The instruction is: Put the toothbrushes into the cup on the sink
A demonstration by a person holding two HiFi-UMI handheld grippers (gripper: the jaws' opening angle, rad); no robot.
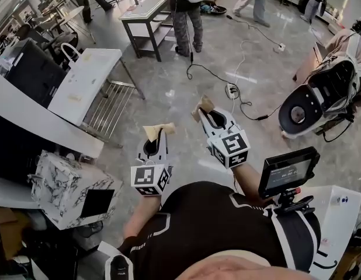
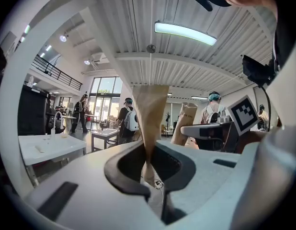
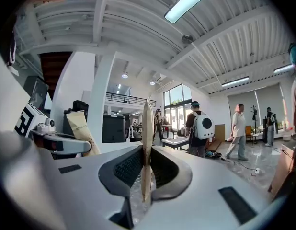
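- Left gripper [image 1: 159,136] pinching brown paper packet [image 1: 159,128], thin and flat.
- Right gripper [image 1: 208,115] pinching second brown packet [image 1: 204,104], same kind.
- Likely wrapped toothbrushes inside; only a guess.
- Both grippers held level, out in front of body, side by side but apart, over floor [image 1: 180,92]. Looks like carrying; tight pinch keeps packets from dropping.
- Cup, sink: not in any view, so nothing put in yet.
- Only container near: marble-look box [image 1: 62,182] at left, with dark opening. Inside not seen.
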